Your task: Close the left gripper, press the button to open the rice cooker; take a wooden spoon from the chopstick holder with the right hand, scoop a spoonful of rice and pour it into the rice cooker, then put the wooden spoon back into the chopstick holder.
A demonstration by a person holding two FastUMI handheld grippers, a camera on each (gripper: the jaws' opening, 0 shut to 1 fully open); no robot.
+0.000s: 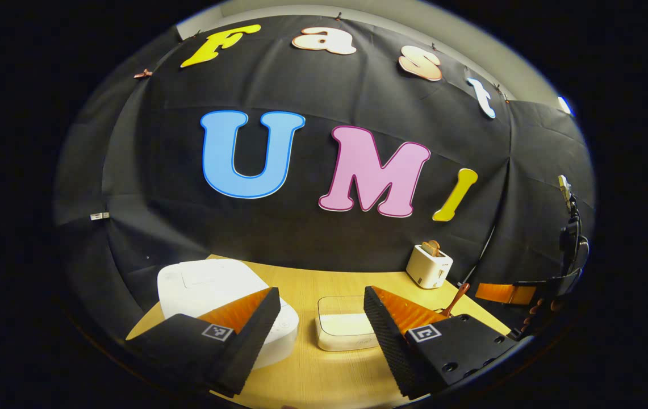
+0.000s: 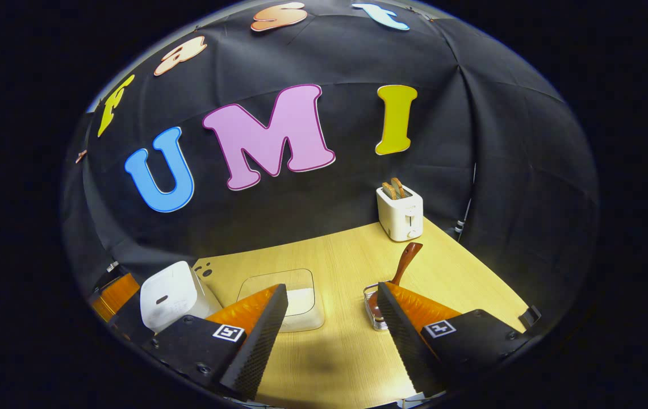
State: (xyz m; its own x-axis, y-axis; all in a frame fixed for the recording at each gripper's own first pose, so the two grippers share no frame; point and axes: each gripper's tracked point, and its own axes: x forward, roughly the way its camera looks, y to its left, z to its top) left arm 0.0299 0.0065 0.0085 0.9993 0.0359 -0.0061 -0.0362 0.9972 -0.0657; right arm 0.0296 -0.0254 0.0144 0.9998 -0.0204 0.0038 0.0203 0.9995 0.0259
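Observation:
The white rice cooker (image 1: 210, 289) sits at the table's left with its lid down. My left gripper (image 1: 321, 292) hovers open just in front of it, nothing between its fingers. A clear box of rice (image 1: 346, 326) lies straight ahead of it. In the right gripper view, the wooden spoon (image 2: 406, 258) stands tilted in the wire chopstick holder (image 2: 373, 312), partly behind my right finger. My right gripper (image 2: 332, 288) is open and empty above the table, with the rice box (image 2: 295, 298) to its left and the rice cooker (image 2: 173, 295) further left.
A white toaster (image 2: 400, 213) holding toast stands at the back right by the cloth wall. The wooden table (image 2: 346, 352) runs bare toward its right edge. An orange finger of the other gripper (image 2: 113, 292) shows beside the cooker.

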